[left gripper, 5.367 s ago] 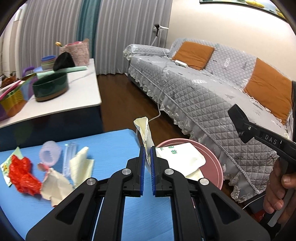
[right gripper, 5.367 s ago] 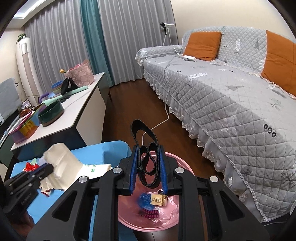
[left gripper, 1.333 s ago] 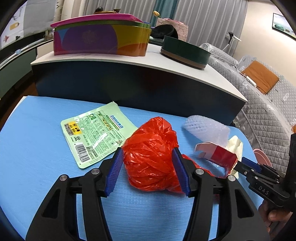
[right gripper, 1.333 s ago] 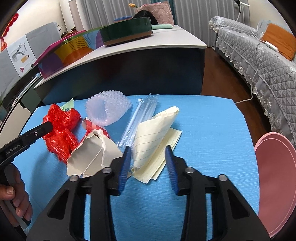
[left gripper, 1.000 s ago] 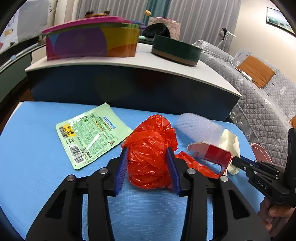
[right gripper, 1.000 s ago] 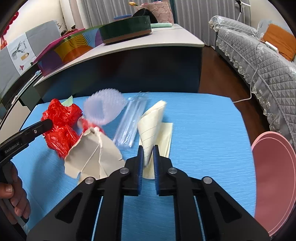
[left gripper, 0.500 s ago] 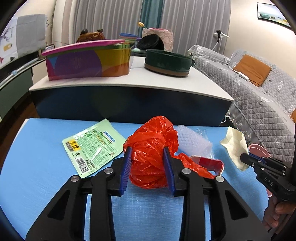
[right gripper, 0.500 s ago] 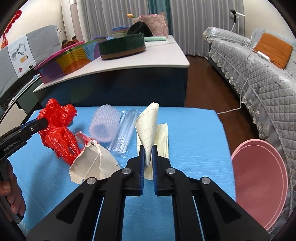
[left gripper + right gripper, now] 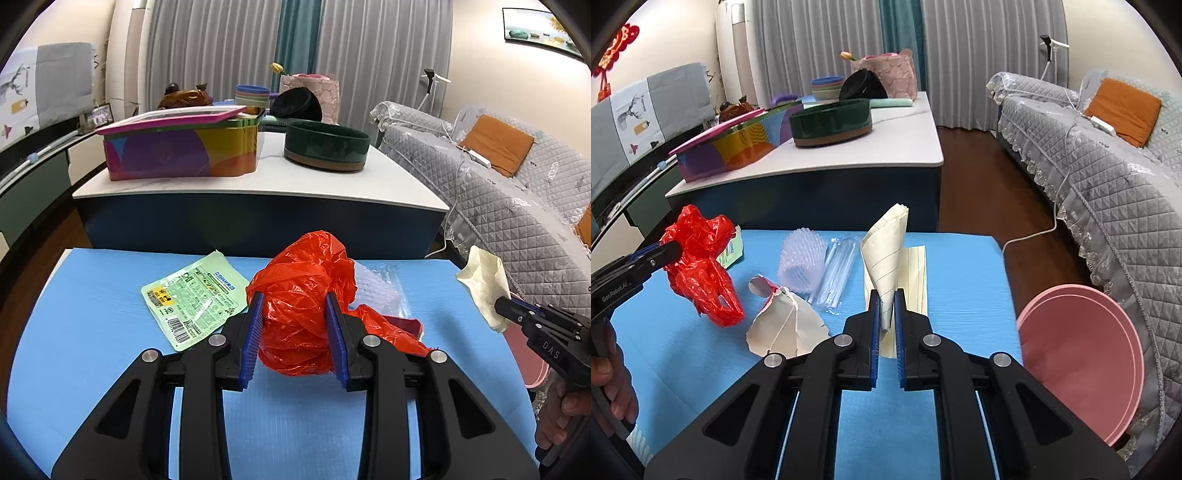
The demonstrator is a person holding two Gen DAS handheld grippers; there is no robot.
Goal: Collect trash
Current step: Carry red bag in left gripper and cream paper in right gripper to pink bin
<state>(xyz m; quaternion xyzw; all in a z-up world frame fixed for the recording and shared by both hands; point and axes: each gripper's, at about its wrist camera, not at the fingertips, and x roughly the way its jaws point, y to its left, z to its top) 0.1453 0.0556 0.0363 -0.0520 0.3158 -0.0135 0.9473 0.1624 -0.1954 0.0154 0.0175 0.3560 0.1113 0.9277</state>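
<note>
My left gripper (image 9: 294, 302) is shut on a crumpled red plastic bag (image 9: 303, 295), lifted off the blue table (image 9: 92, 325); the same red plastic bag (image 9: 701, 266) hangs at the left in the right wrist view. My right gripper (image 9: 885, 301) is shut on a folded cream lined paper (image 9: 886, 254), raised above the table. On the table lie a green packet (image 9: 195, 299), a bubble-wrap roll (image 9: 803, 256), a clear plastic sleeve (image 9: 838, 273), a crumpled white paper (image 9: 786, 325) and another cream sheet (image 9: 916, 273). The pink basin (image 9: 1082, 347) sits past the table's right edge.
Behind the blue table stands a white-topped counter (image 9: 266, 177) with a colourful box (image 9: 181, 147) and a dark green bowl (image 9: 327, 146). A grey quilted sofa (image 9: 1108, 177) runs along the right, with a white cable (image 9: 1045, 225) on the wooden floor.
Both grippers have risen and drawn back from the table. The red bag and the cream paper have come up with them. The left jaws squeezed the bag a little tighter.
</note>
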